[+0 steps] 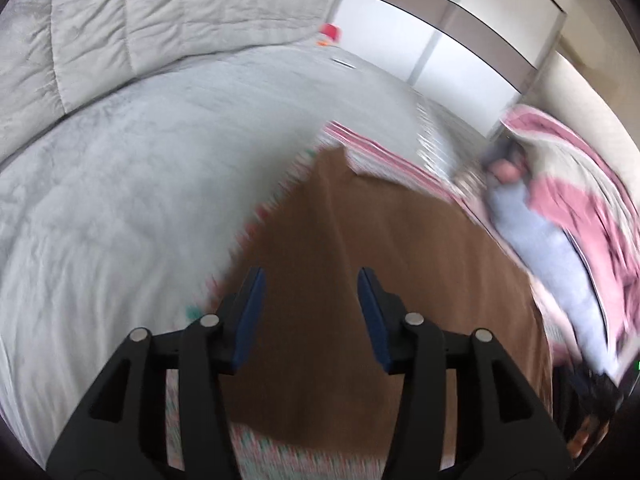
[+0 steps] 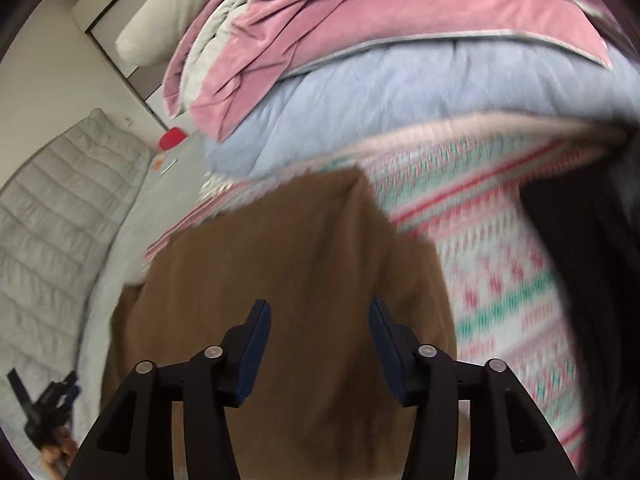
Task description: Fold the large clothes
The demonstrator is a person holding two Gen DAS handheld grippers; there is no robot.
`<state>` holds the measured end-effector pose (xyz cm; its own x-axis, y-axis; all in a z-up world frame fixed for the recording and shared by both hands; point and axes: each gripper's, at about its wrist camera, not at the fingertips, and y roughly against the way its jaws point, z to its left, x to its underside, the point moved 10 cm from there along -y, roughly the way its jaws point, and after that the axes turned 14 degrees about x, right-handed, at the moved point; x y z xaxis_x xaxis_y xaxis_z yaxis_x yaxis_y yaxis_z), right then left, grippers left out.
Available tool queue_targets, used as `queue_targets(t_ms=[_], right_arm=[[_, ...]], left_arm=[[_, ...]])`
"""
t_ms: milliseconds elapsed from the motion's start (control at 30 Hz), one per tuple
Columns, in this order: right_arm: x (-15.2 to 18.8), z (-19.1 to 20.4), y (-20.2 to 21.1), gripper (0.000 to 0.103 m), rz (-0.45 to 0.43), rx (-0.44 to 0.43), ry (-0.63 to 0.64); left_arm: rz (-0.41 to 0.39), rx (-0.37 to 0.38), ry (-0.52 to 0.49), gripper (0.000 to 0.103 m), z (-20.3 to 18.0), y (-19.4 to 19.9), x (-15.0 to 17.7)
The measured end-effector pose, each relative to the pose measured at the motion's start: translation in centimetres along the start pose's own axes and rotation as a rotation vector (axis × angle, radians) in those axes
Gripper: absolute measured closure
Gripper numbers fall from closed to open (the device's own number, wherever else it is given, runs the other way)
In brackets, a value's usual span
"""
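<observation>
We see a bed (image 1: pixel 100 208) under a pale grey cover, a quilted grey duvet (image 1: pixel 132 12) bunched along its far edge. On the bed lies a patterned blanket (image 2: pixel 500 248) in pink, green and white, and spread on that is the brown garment (image 1: pixel 360 260), flat, its far corner reaching toward the bed's middle. Only the right wrist view shows the heap of pink (image 2: pixel 360 12) and light blue bedding (image 2: pixel 400 92) clearly, plus a white pillow (image 2: pixel 152 28) beyond; the left view blurs them at its right edge. A small red object (image 2: pixel 173 139) sits near the bed's far edge. The left gripper (image 1: pixel 310 280) and right gripper (image 2: pixel 319 312) both hang above the brown cloth, jaws apart, nothing between them. No writing is legible anywhere.
</observation>
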<state>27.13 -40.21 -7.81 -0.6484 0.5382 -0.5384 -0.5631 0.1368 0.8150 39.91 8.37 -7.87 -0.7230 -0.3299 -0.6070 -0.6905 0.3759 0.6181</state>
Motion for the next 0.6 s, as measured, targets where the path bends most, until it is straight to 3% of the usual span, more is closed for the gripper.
queue_targets(t_ms=[100,200,300,400,467,500,533,600], right_arm=[[2.8,-1.6,0.9,0.047,0.011,-0.004,0.037],[4.2,-6.1,0.0,0.047,-0.003,0.052,-0.021],[4.5,-9.6,-1.5,0.047,0.024,0.075,-0.07],[3.9,-9.6,-1.6,0.047,0.004,-0.002,-0.064],[4.0,-8.7,-2.4,0.05,0.017,-0.021,-0.043],[4.3,-8.1,-3.1,0.054,0.037,-0.014,-0.024],[4.7,-7.5,-3.7,0.066,0.057,-0.01,-0.004],[5.0,-6.4,-4.8,0.07,0.068,0.034,0.042]], left_arm=[[0.017,-0.027,-0.023,0.053,0.3,0.2,2.3],[0.002,-0.128,-0.005,0.053,3.9,0.0,2.5],[0.009,-0.148,0.03,0.053,6.7,-0.6,2.8],[0.064,-0.118,0.057,0.053,7.4,-2.5,4.0],[0.062,-0.148,0.039,0.053,7.2,-2.7,4.2],[0.065,-0.161,0.023,0.053,7.1,-2.7,4.2],[0.071,-0.174,0.007,0.054,7.0,-2.8,4.3],[0.078,-0.191,-0.019,0.063,7.0,-2.9,4.6]])
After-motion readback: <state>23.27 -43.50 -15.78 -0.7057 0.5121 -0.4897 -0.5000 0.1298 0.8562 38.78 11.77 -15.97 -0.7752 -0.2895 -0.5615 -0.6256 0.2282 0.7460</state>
